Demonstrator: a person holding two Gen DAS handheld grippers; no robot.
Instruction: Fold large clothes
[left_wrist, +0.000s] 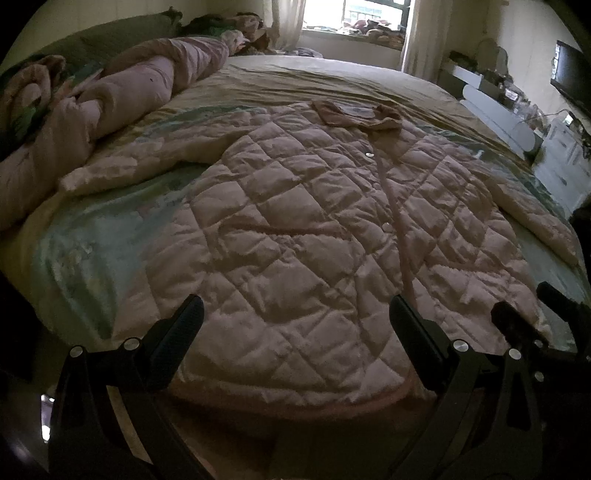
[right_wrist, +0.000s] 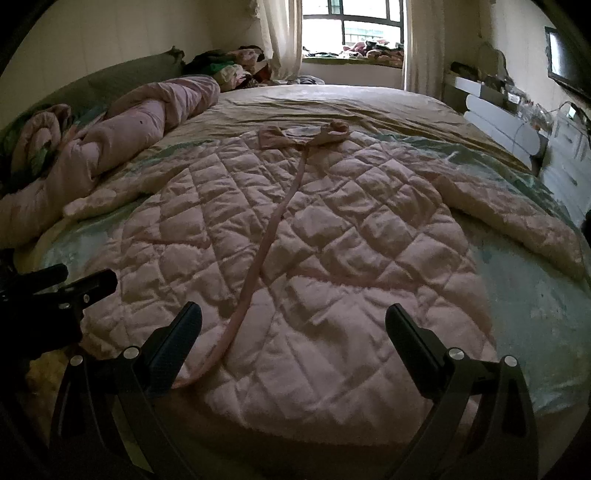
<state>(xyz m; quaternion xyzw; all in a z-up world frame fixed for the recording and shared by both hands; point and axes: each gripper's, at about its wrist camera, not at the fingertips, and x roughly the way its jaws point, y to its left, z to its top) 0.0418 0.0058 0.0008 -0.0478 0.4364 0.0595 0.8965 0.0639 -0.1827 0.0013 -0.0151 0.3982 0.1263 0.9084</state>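
A large pale pink quilted jacket (left_wrist: 295, 229) (right_wrist: 295, 236) lies flat and face up on the bed, collar (left_wrist: 354, 114) (right_wrist: 303, 134) far, hem near, both sleeves spread sideways. My left gripper (left_wrist: 295, 314) hovers open above the hem's left-centre, nothing between its fingers. My right gripper (right_wrist: 293, 321) is open above the hem too, right of the front placket strip (right_wrist: 266, 243). Each gripper shows at the edge of the other's view: the right one (left_wrist: 532, 314), the left one (right_wrist: 81, 284).
The bed (left_wrist: 85, 236) has a light green patterned sheet. A rolled pink duvet (left_wrist: 122, 99) and pillows lie along the far left. A window (right_wrist: 354, 26) with curtains is at the back. White drawers (left_wrist: 561, 158) and clutter stand on the right.
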